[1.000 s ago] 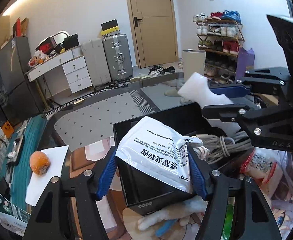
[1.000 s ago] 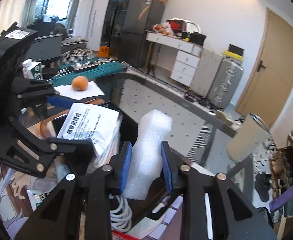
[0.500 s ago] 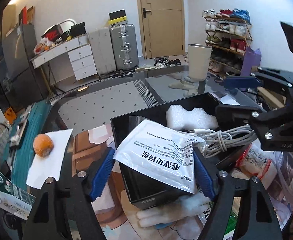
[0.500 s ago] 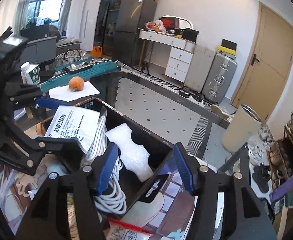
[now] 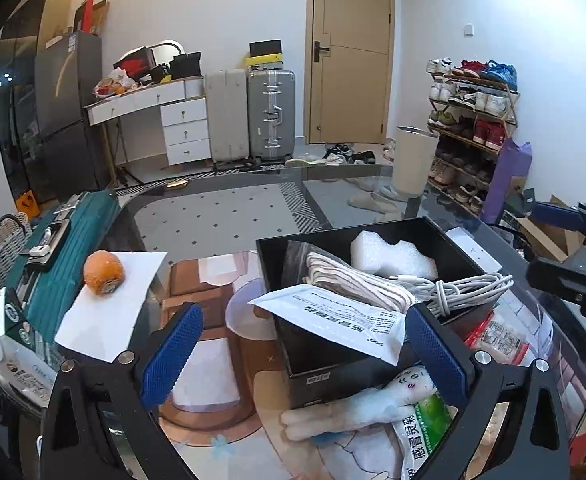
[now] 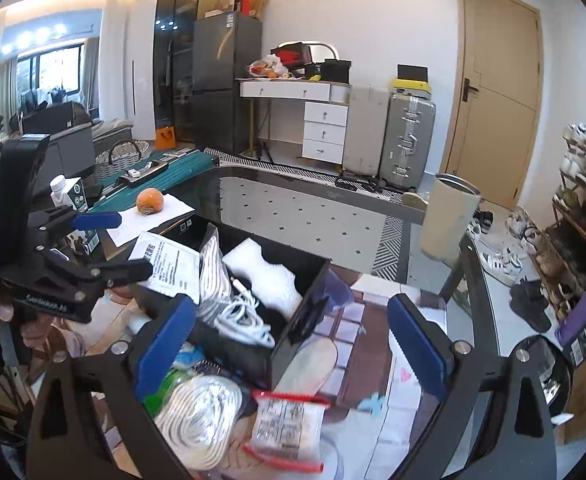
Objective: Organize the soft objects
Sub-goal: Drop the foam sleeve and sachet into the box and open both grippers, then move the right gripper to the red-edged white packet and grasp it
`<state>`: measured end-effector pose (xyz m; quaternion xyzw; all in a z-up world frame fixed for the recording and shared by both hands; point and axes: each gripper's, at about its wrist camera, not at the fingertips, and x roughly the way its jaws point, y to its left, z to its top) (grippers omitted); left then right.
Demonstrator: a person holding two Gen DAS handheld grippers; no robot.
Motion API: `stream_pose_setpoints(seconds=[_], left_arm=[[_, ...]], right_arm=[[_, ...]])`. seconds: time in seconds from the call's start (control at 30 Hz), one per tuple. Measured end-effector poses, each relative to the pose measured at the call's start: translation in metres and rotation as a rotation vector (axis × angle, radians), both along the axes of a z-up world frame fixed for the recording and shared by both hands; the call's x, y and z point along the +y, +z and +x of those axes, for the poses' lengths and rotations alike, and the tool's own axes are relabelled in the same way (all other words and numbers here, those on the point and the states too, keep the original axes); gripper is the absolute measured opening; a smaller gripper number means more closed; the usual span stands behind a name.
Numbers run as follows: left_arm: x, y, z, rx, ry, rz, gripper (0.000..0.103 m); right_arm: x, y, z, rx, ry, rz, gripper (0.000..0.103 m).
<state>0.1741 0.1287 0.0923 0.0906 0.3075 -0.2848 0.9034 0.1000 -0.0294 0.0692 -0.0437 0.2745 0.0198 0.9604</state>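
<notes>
A black box [image 5: 321, 376] stands on the glass table and holds a white foam block [image 5: 389, 254], a folded striped cloth [image 5: 349, 276] and a coiled white cable [image 5: 461, 286]. A white printed packet [image 5: 333, 318] lies across the box's near rim. My left gripper [image 5: 301, 354] is wide open just in front of the box, its right pad close to the packet's corner. My right gripper [image 6: 291, 344] is also wide open, over the box's [image 6: 305, 316] side, with nothing held. The foam block [image 6: 265, 270] and the packet [image 6: 169, 266] show there too.
A plush toy [image 5: 357, 412], a green packet [image 5: 421, 436] and a red-edged packet [image 6: 289, 428] lie around the box, with a bagged white coil [image 6: 201, 412] and an insole [image 6: 313, 364]. An orange [image 5: 103, 272] on white paper and a carton [image 5: 9, 344] sit left.
The right gripper let the foam block go into the box, opened and drew back. The left gripper opened, left the white packet on the box's rim and pulled back.
</notes>
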Motion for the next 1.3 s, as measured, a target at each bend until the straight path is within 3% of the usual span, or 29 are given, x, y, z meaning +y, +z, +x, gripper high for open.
stream_pose_setpoints(seconds=[0.2, 0.3, 0.63, 0.97, 1.3], left_arm=[[0.012, 0.004, -0.015, -0.023, 0.014, 0.016, 0.103], [0.015, 0.004, -0.023, -0.033, 0.008, 0.017, 0.103], [0.016, -0.014, -0.043, 0.007, -0.016, 0.010, 0.103], [0.006, -0.039, -0.043, 0.056, -0.043, 0.091, 0.103], [0.001, -0.046, -0.040, 0.111, -0.070, 0.095, 0.103]], right_arm=[[-0.005, -0.001, -0.022, -0.011, -0.031, 0.044, 0.098], [-0.007, -0.004, -0.029, -0.006, -0.044, 0.066, 0.103], [-0.012, -0.020, -0.038, 0.050, -0.064, 0.092, 0.103], [-0.024, -0.053, -0.026, 0.190, -0.098, 0.094, 0.103], [-0.033, -0.072, -0.018, 0.279, -0.109, 0.120, 0.103]])
